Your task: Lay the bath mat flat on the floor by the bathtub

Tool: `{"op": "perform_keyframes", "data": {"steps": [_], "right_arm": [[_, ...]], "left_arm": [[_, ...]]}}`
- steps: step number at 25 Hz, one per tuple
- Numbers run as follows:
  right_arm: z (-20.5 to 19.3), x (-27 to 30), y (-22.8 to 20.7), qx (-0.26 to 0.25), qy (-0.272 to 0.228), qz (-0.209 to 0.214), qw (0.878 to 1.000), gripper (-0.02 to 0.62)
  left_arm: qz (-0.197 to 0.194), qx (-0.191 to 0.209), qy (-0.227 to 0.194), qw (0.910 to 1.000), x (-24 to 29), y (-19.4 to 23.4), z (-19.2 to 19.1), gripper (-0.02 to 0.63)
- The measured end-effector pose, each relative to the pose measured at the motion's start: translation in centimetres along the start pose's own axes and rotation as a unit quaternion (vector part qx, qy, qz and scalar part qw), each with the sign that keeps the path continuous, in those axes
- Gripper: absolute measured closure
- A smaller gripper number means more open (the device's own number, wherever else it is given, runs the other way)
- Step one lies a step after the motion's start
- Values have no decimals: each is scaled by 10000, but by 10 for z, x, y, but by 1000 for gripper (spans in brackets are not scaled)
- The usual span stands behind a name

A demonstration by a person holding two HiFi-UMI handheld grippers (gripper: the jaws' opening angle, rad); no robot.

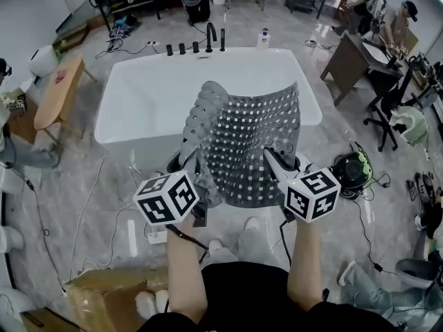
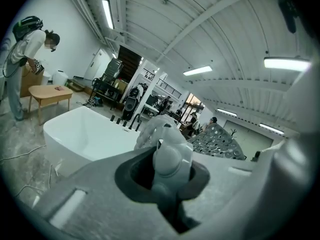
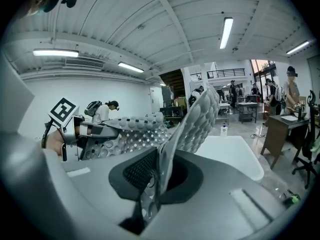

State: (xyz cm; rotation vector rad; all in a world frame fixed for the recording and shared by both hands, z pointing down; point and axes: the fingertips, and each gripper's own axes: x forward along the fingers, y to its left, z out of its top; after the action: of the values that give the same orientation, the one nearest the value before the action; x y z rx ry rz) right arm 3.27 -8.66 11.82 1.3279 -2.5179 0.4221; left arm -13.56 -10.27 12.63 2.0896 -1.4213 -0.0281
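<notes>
Bath mat [image 1: 242, 144] isn't down yet. It's in the air, held by its near edge, with the sheet rising from the grippers and bowing out over the near rim of the bathtub [image 1: 138, 102]. The left gripper [image 1: 199, 184] is clamped on the mat's near left corner, and its own view shows a bunched lump of mat pinched between closed jaws [image 2: 167, 159]. The right gripper [image 3: 156, 181] is clamped edge-on on the near right corner, with a thin sheet between its pads. I'd call this the carry and lower step. The next move needs the mat drawn back off the tub and lowered to the floor [image 1: 97, 185] along the tub's near wall. The two grippers should spread to pull out the curl on the mat's left side, so the far edge lands first and the jaws open only once it lies flat. The landing strip is hidden behind the mat and marker cubes. I can't tell whether the left corner is doubled over inside the jaws. Cables and a white power strip [image 1: 156, 237] near the person's feet may be in the way.
</notes>
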Motion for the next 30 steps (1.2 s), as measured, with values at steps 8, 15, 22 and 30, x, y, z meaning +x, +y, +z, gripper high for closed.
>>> {"op": "perform_keyframes", "data": {"steps": [8,15,22,30], "right_arm": [[6,43,-46,82,169,470,9987,571],[-11,60,-92,270,412,680,9965,572],[-35,76,-114,565,629,809,9931,571],[-73,130,-95,959,1034,522,9886,571]], "left_arm": [[460,13,3,9989,44,-1,9,584],[804,-164,131,9965,76,-2,-10,584],[1015,-209,371,9939,92,0,-35,584],[929,-372,910,9908,108,69,-52,584]]}}
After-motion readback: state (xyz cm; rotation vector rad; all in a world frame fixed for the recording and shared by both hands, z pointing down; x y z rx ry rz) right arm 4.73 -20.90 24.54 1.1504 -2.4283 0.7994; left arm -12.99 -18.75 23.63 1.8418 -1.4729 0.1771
